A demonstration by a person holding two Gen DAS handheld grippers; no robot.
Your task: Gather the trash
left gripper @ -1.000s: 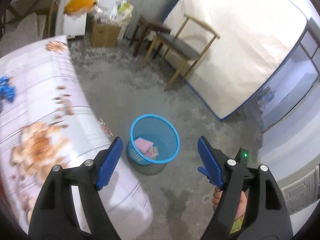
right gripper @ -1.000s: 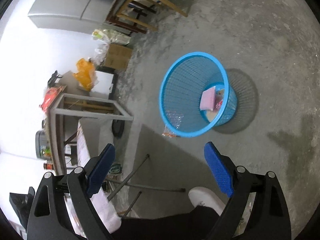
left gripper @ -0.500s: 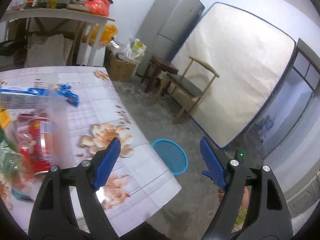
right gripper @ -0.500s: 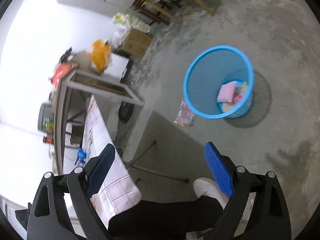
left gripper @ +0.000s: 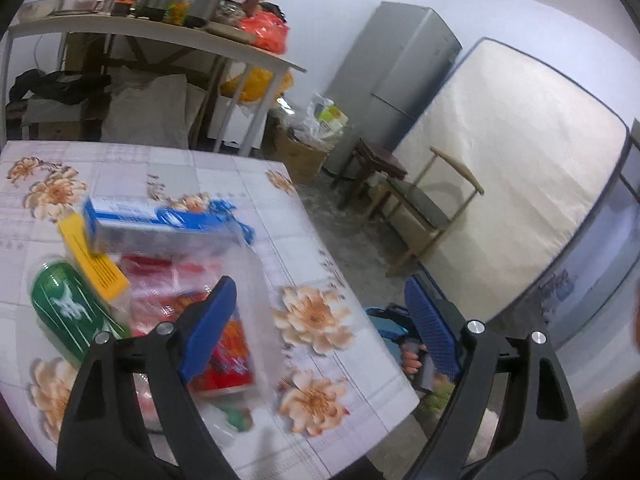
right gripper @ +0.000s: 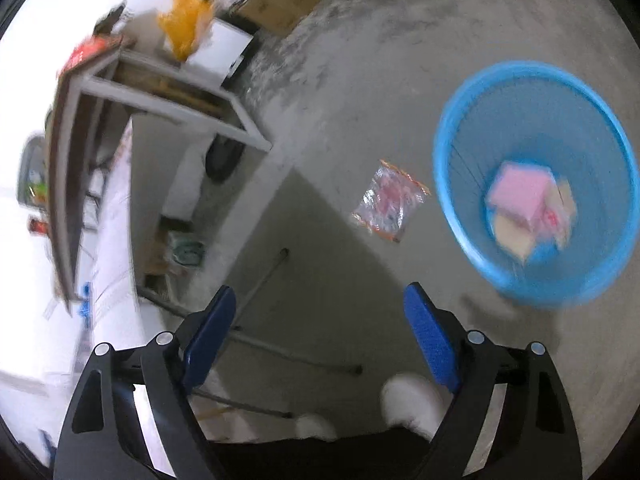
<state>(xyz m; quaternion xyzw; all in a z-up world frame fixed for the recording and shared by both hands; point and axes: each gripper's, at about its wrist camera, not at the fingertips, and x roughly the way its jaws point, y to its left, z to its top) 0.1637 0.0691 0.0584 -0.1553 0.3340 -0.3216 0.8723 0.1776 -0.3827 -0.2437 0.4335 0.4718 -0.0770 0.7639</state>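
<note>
Past the table edge (left gripper: 360, 344), both grippers' fingers gape empty, left (left gripper: 316, 322) opening, right (right gripper: 320, 330) closing.

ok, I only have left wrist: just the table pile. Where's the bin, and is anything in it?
Observer: A blue basket stands on the floor, right of the right tongs. A pink packet lies inside.
Operator: Anything on the floor near it?
Observer: A clear wrapper lies beside the basket, apart from it.
Operator: Right tongs carrying anything?
Observer: No. Nothing is between them, and the jaws are closing.
</note>
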